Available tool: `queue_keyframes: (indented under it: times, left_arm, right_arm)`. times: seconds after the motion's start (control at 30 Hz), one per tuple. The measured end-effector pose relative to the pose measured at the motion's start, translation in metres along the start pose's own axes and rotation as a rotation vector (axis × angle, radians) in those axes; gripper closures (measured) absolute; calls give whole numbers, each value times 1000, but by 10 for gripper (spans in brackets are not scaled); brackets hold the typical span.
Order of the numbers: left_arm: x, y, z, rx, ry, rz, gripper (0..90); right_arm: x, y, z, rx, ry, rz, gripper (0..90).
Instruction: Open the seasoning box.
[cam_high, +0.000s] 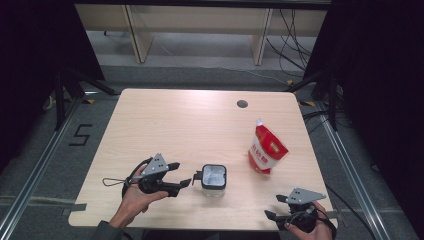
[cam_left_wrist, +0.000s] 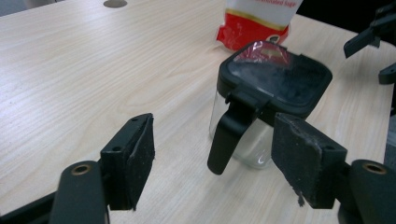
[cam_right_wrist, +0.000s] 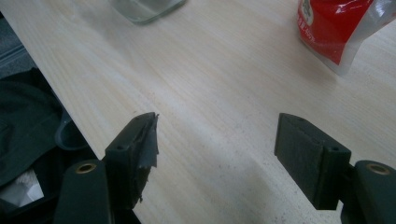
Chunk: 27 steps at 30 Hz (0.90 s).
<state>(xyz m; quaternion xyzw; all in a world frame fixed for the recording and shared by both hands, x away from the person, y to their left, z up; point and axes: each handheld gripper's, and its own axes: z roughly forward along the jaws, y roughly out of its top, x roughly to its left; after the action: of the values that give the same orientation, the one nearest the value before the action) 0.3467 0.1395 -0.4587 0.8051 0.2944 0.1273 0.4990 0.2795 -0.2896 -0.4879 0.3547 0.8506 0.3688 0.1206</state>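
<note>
Jar (cam_high: 214, 179): stood just ahead of left gripper (cam_high: 186, 174), untouched.
Left fingers (cam_left_wrist: 133, 158): spread, empty.
Right gripper (cam_high: 276, 207): fingers spread, empty.

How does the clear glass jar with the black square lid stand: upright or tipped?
Upright: the clear glass jar with the black square lid rests on its base, lid facing up.

We see the jar (cam_high: 214, 179) on the table (cam_high: 165, 125) near its front edge, with the pouch (cam_high: 266, 148) behind it to the right. Our left gripper (cam_high: 186, 174) sits just left of the jar; our right gripper (cam_high: 275, 207) is at the front right corner, well apart.
</note>
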Motion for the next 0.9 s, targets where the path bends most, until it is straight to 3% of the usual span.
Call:
queue_keyframes:
  times: [0.13, 0.17, 0.27, 0.3, 0.4, 0.47, 0.53, 0.57, 0.63, 0.77, 0.87, 0.9]
  left_arm:
    - [-3, 3, 0, -6, 3, 7, 337]
    - [-4, 3, 1, -13, 2, -7, 354]
    - [-3, 5, 1, -31, 4, 2, 479]
    - [-4, 5, 1, -37, 3, -7, 479]
    - [-8, 8, 3, -50, 2, 27, 692]
    - [-10, 9, 6, -42, -3, 46, 778]
    - [-11, 9, 9, -47, -4, 34, 840]
    - [-11, 10, 11, -47, -11, 47, 840]
    - [-11, 10, 15, -50, -13, 39, 889]
    - [-15, 11, 20, -46, 1, 23, 891]
    - [-16, 14, 22, -53, -9, 57, 891]
    - [-18, 13, 23, -51, -8, 45, 891]
  right_arm:
    - [0, 1, 0, -10, -3, 11, 307]
    - [0, 1, 1, -15, -3, 5, 307]
    - [0, 2, 2, -16, 4, -8, 307]
    - [0, 2, 2, -16, 4, -8, 307]
    - [3, 2, 1, -11, 5, 26, 307]
    - [1, 2, 1, -19, 3, 5, 307]
    - [1, 2, 2, -21, 2, 2, 307]
    - [1, 3, 2, -19, 2, 9, 307]
    - [2, 3, 3, -17, 7, 14, 308]
    - [2, 4, 5, -14, 11, -1, 308]
    - [1, 4, 4, -19, 8, -2, 311]
    - [1, 4, 4, -19, 8, -3, 312]
